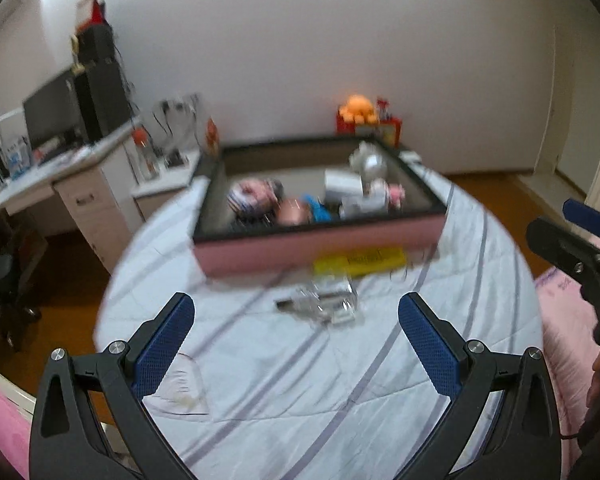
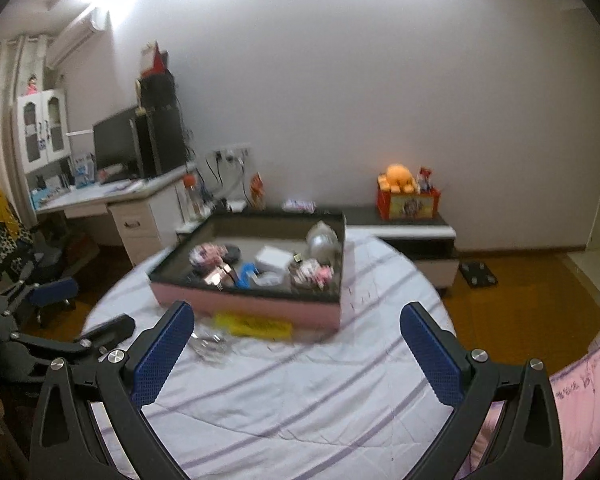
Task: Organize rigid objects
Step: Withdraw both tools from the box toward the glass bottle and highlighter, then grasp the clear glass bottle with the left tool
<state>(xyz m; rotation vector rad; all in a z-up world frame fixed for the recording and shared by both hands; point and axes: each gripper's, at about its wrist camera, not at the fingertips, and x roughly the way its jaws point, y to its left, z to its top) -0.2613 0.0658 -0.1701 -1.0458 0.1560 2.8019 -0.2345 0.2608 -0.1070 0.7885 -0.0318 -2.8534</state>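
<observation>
A pink box with a dark rim (image 1: 320, 242) (image 2: 252, 304) sits on a round table under a striped cloth and holds several small items. Against its front wall lies a yellow flat pack (image 1: 358, 262) (image 2: 254, 326). A clear glass or plastic object (image 1: 326, 304) (image 2: 210, 346) rests on the cloth in front of the box. My left gripper (image 1: 296, 344) is open and empty, a short way before the clear object. My right gripper (image 2: 298, 354) is open and empty too, to the right of the clear object and nearer than the box.
The striped cloth (image 1: 300, 392) covers the round table. A desk with a monitor (image 2: 116, 148) stands at the left, a low cabinet with a red box and an orange plush toy (image 2: 400, 180) at the back. Pink bedding (image 2: 580, 384) lies at the right edge.
</observation>
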